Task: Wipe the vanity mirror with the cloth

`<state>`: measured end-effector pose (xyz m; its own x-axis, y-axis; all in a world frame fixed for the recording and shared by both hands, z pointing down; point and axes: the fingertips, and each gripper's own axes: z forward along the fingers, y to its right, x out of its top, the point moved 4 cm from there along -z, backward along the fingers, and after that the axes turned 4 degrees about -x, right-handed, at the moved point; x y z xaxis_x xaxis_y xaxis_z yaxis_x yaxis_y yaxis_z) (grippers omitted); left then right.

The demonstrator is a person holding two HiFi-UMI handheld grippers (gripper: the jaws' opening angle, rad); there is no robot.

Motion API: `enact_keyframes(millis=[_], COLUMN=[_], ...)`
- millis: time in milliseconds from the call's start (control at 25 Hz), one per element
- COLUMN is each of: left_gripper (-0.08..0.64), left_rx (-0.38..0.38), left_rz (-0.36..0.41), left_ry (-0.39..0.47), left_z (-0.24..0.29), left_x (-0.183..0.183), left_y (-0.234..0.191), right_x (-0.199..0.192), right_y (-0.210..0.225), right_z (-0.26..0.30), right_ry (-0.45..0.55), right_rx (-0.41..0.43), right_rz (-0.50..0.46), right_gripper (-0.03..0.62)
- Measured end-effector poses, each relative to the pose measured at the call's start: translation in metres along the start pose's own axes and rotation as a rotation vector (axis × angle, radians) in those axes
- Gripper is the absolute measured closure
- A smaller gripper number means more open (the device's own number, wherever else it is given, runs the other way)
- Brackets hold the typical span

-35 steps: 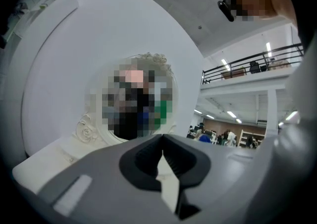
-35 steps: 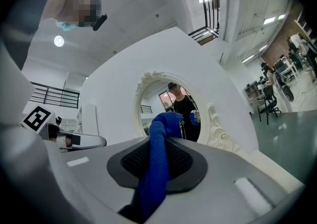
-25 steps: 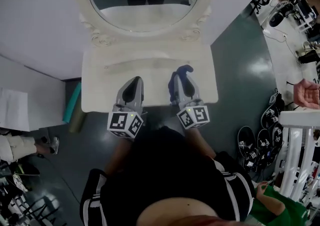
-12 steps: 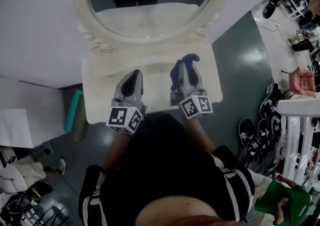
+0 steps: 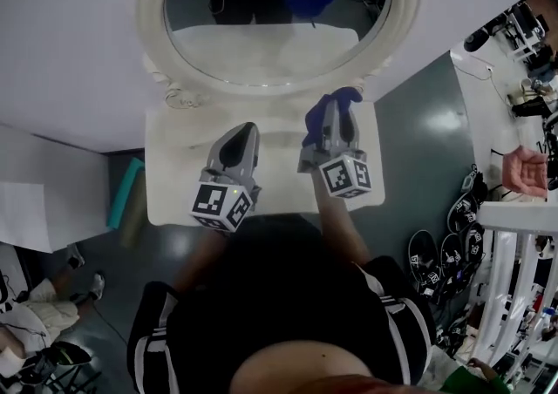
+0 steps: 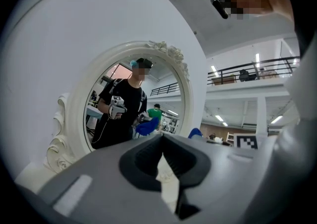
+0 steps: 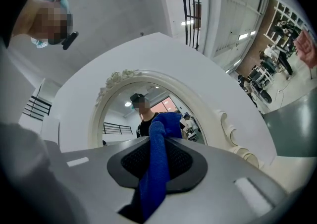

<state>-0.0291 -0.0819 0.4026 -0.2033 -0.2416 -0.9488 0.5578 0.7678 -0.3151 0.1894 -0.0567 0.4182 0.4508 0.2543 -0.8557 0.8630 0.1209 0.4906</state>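
Observation:
The oval vanity mirror (image 5: 261, 30) in its white carved frame stands at the back of the white vanity top (image 5: 174, 187). My right gripper (image 5: 336, 112) is shut on a blue cloth (image 5: 335, 105), which sticks out past the jaw tips just short of the frame's lower edge. In the right gripper view the cloth (image 7: 158, 161) runs up between the jaws, with the mirror (image 7: 143, 114) straight ahead. My left gripper (image 5: 243, 131) hovers over the vanity top, shut and empty. It faces the mirror (image 6: 131, 104) from the left in the left gripper view. Both grippers are reflected in the glass.
A teal roll (image 5: 125, 192) leans by the vanity's left side on the dark floor. Shoes (image 5: 453, 253) and a white rack (image 5: 514, 279) crowd the right. Another person's hand (image 5: 523, 170) shows at the right, and someone sits at the lower left (image 5: 30, 336).
Both grippers have moved forward toward the mirror, the right one carrying the cloth. The grippers' reflections now show in the glass.

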Motion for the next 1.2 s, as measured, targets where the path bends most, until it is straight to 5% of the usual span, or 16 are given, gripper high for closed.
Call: enact_keyframes(millis=[840, 1200], left_gripper=[0.548, 0.548], left_rx=[0.036, 0.057], left_rz=[0.007, -0.009], left_ry=[-0.032, -0.066], left_z=[0.078, 0.09], left_x=[0.013, 0.009], left_y=[-0.036, -0.051], right_x=[0.005, 0.008], right_y=[0.085, 0.089], right_z=[0.118, 0.135], right_ry=[0.079, 0.147], right_rx=[-0.18, -0.171], right_rz=[0.183, 0.227], right_gripper=[0.528, 0.529])
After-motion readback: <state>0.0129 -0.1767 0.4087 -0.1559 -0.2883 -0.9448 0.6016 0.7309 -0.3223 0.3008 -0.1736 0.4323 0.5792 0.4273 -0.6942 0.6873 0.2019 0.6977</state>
